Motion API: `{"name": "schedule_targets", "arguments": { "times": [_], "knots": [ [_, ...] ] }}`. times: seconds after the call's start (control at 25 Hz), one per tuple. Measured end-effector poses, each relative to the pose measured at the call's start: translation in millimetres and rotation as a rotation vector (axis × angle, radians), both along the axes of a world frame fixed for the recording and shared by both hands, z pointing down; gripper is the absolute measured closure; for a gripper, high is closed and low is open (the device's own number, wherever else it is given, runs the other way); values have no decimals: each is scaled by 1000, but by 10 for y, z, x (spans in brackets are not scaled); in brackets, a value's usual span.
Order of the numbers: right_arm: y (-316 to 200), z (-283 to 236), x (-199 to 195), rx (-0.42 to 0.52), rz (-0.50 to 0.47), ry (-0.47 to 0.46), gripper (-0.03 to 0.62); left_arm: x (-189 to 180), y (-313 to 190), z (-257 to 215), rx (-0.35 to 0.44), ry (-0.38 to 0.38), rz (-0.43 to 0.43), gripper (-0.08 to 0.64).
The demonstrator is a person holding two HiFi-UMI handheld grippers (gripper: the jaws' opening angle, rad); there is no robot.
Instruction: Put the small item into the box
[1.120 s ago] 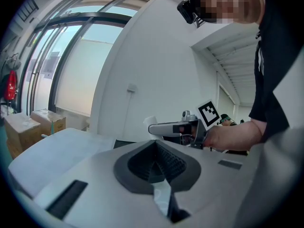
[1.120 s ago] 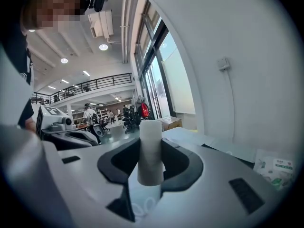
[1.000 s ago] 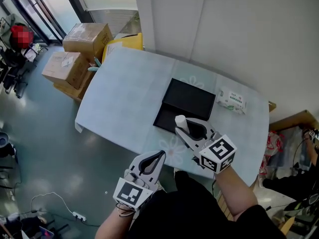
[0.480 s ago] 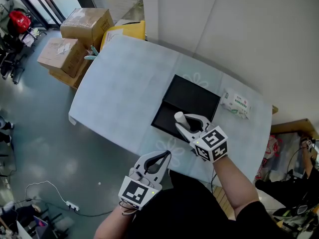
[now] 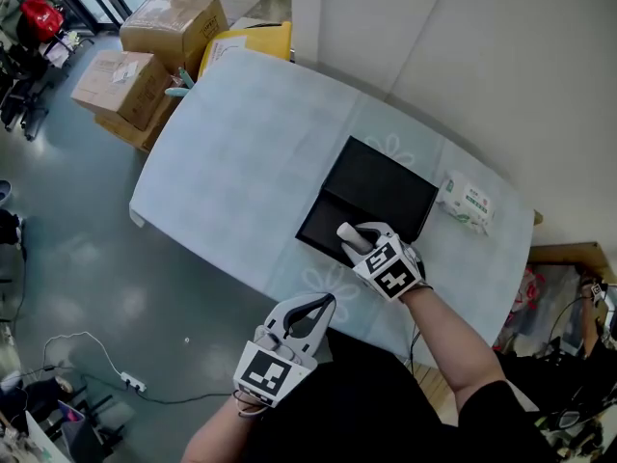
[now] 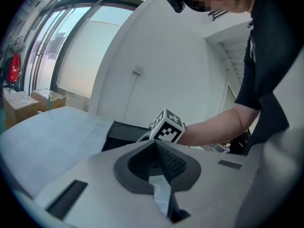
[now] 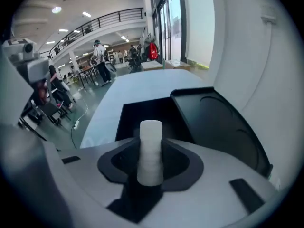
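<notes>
A small white ribbed cylinder [image 7: 150, 151] stands up between the jaws of my right gripper [image 7: 151, 167], which is shut on it; it also shows as the white cylinder [image 5: 348, 234] in the head view. The right gripper [image 5: 359, 242] hovers over the near edge of the open black box [image 5: 328, 222], whose lid [image 5: 386, 185] lies flat behind it. The box tray [image 7: 147, 113] lies just ahead of the cylinder. My left gripper [image 5: 304, 313] hangs off the table's near edge, shut with nothing held; its jaws [image 6: 156, 163] meet.
A light blue cloth covers the table [image 5: 241, 152]. A pack of wipes [image 5: 467, 202] lies at the far right by the white wall. Cardboard boxes [image 5: 145, 56] and a yellow box [image 5: 236, 41] stand on the floor past the table's left end.
My right gripper has carried the white cylinder forward, from the table's near edge to over the box's near side. The left gripper has stayed about where it was.
</notes>
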State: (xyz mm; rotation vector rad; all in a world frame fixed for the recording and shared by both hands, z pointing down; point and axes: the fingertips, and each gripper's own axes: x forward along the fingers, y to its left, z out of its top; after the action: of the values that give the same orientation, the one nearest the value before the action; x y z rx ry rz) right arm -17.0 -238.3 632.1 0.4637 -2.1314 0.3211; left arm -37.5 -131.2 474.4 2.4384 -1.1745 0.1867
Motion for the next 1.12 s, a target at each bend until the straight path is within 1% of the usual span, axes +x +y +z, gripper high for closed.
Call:
{"name": "schedule_targets", "arguments": {
  "times": [0.08, 0.16, 0.28, 0.44, 0.68, 0.88, 1.0, 1.12],
  "knots": [
    [13, 134, 13, -15, -25, 62, 451, -25, -4, 17, -8, 0, -12, 551],
    [20, 230, 19, -33, -37, 105, 451, -55, -2, 33, -17, 1, -24, 551],
    [16, 353, 11, -57, -40, 146, 451, -120, 1, 83, -30, 2, -40, 551],
    [17, 441, -14, -66, -50, 180, 449, -211, 4, 114, -39, 6, -63, 551],
    [9, 471, -63, -72, -58, 193, 449, -322, 20, 138, -48, 12, -83, 551],
    [21, 476, -68, -83, -53, 191, 448, -349, 44, 99, -44, 11, -82, 551],
    [15, 458, -58, -82, -33, 181, 445, -361, 86, 60, -40, 11, -73, 551],
    [-12, 379, -24, -56, 8, 156, 433, -370, 137, 22, -35, 8, -65, 551]
  ]
}}
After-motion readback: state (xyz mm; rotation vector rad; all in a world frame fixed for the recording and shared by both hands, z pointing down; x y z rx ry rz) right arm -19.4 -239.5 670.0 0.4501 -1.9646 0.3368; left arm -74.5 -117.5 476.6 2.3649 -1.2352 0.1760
